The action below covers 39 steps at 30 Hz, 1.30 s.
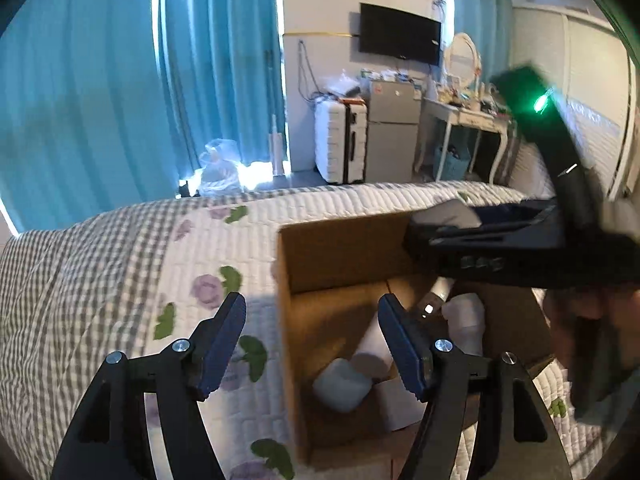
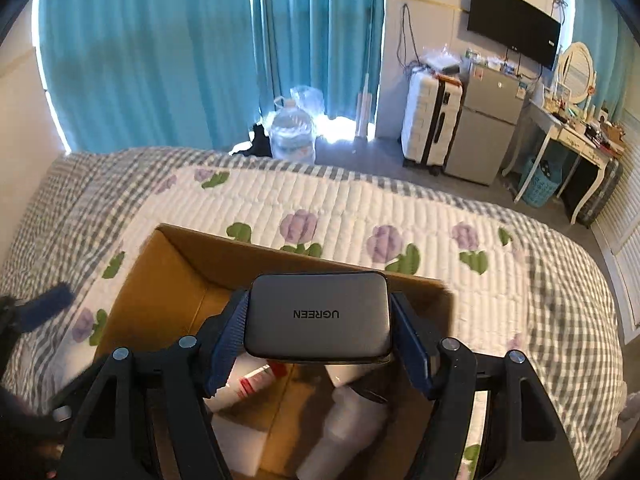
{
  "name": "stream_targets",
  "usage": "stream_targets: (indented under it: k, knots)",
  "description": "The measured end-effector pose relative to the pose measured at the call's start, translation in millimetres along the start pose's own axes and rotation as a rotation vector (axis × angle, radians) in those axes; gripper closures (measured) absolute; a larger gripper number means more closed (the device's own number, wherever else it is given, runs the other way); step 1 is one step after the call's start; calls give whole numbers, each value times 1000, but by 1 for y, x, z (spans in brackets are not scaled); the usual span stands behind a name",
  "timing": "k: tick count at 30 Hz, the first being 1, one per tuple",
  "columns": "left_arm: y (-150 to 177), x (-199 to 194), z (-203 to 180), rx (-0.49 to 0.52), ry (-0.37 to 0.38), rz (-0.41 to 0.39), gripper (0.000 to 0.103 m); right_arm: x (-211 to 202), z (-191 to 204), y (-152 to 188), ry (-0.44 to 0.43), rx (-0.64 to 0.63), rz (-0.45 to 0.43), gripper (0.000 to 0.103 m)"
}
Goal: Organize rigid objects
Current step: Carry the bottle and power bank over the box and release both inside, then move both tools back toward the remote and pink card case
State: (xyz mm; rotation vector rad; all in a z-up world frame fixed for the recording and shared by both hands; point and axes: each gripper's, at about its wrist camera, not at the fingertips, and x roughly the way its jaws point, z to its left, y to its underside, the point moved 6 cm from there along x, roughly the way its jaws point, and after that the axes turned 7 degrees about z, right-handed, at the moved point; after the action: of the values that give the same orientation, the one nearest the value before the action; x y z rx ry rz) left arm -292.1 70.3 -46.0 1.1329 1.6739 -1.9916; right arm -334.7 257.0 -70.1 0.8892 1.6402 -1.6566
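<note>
Right hand-held gripper clamped on grey UGREEN charger above cardboard box on bed, left hand-held gripper spread apart, holding nothing

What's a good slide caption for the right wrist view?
Right claw grips a grey UGREEN charger above an open cardboard box on a floral quilted bed.

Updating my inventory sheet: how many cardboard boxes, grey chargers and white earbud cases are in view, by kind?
Cardboard box: 1
Grey charger: 1, gripped in the right tool
White earbud case: 1, inside the box
Total: 3
</note>
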Motion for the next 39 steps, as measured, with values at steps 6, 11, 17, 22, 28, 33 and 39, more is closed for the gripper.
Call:
stream_targets:
  k: [6, 11, 17, 22, 28, 33, 39]
  knots:
    - [8, -32, 15, -23, 15, -11, 31, -12, 7, 3, 83, -18, -35, 20]
    - [18, -63, 26, -39, 15, -23, 31, -68, 14, 14, 68, -34, -98, 18]
    - [44, -100, 31, -13, -24, -53, 27, -128, 43, 68, 13, -87, -120, 18]
    - [83, -101, 38, -26, -27, -13, 27, -126, 77, 137, -38, -158, -59, 18]
    - [138, -80, 39, -39, -18, 81, 27, -78, 104, 210, -51, -278, 87, 18]
    - [186, -60, 32, -7, -16, 183, 27, -41, 124, 247, -84, -360, 182, 26]
    - [224, -36, 35, -31, -16, 290, 27, 5, 133, 283, -78, -408, 313, 36]
